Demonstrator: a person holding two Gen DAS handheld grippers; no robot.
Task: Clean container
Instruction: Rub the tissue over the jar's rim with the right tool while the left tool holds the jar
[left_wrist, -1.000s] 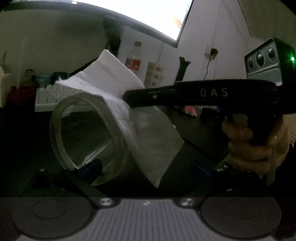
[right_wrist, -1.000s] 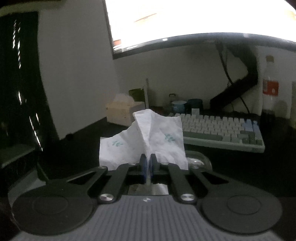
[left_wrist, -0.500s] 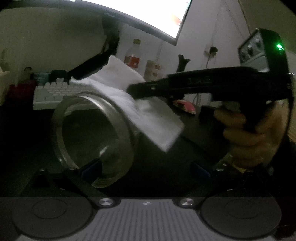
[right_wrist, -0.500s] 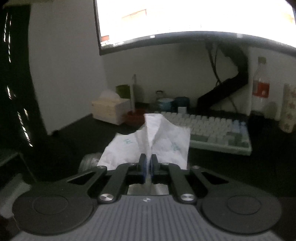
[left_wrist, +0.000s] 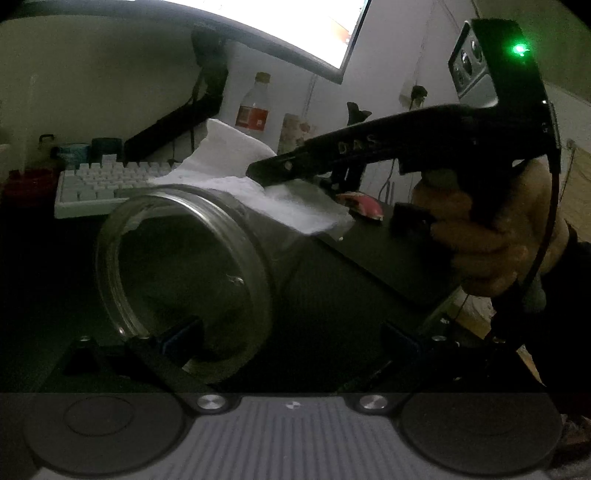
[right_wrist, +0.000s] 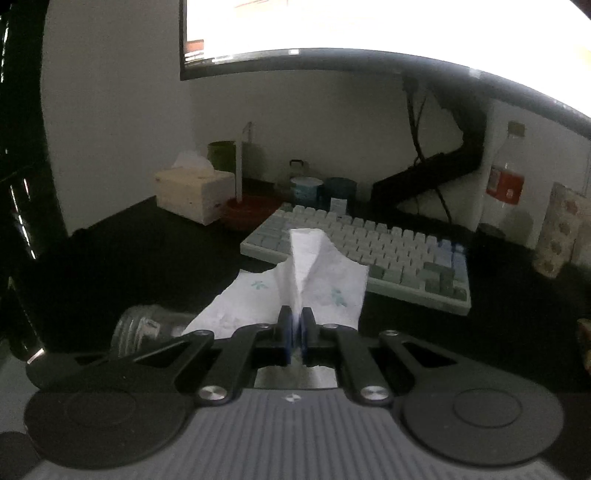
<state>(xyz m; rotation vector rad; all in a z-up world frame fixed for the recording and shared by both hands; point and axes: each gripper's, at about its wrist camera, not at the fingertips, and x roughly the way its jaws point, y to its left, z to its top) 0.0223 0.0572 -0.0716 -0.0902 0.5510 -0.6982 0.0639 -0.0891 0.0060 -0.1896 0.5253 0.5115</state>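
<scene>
Mid-wipe, by the look of it. Right gripper clamped on white tissue, draped over glass jar's upper wall. Jar pinned sideways in left gripper. Inside possibly untouched; too dim to judge.

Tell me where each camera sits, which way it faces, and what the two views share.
Left wrist: on the left hand-held gripper, looking along its fingers at the glass jar lying on its side between them; the person's right hand shows, holding the right hand-held gripper.
Right wrist: on the right hand-held gripper, facing the desk's back wall, its fingers pinching the tissue; no hand shows.
Shared: jar, tissue, keyboard, bottle, monitor.
</scene>
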